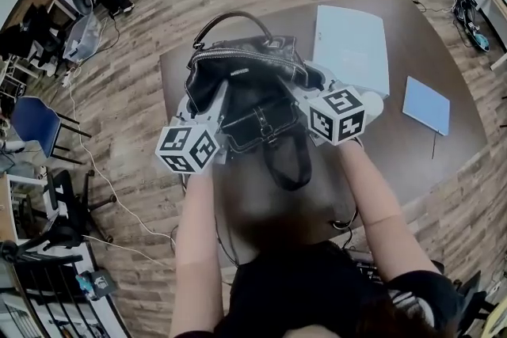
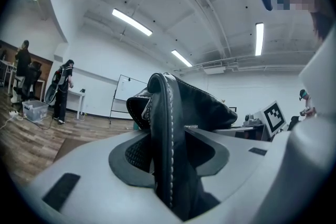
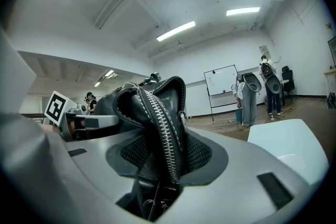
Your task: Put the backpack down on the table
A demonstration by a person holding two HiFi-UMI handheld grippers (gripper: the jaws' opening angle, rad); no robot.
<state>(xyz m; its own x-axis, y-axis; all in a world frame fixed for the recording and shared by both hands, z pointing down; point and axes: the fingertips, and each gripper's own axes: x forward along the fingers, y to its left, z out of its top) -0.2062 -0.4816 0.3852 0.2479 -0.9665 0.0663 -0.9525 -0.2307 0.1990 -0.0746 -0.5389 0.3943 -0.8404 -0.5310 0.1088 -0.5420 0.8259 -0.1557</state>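
A black leather backpack (image 1: 245, 91) with a silver zipper hangs between my two grippers over the brown table (image 1: 444, 146). Its mouth gapes open, the top handle (image 1: 230, 18) points away from me and a strap loop (image 1: 289, 162) dangles toward me. My left gripper (image 1: 202, 108) is shut on the bag's stitched left edge (image 2: 167, 128), which fills the gap between the pads. My right gripper (image 1: 305, 85) is shut on the zippered right edge (image 3: 157, 113). Whether the bag's bottom touches the table I cannot tell.
A large pale-blue flat case (image 1: 352, 47) lies on the table just right of the bag. A smaller light-blue notebook (image 1: 426, 104) lies further right. A blue chair (image 1: 36, 123) and cables are on the wooden floor at left. People stand far off.
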